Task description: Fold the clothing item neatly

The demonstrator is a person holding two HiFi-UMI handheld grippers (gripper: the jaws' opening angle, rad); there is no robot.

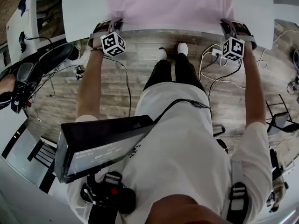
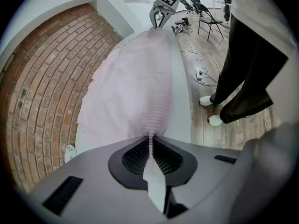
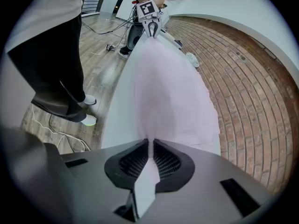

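While the pink garment lies spread across the white table, its near edge runs along the table's front rim, and each gripper holds one end of that edge. At the left, the left gripper reaches over the rim, its jaws closed tight on a pinch of the cloth. In its own view a thin fold of pink fabric runs up between the ribbed pads and out behind them. Between the two tools the edge lies fairly straight, and the cloth beyond it is smooth with soft wrinkles. At the right, the right gripper is likewise clamped on the edge, with a strip of the fabric squeezed between its pads. Below the table the person's white shoes stand on the wooden floor. White cables lie looped just to their right.
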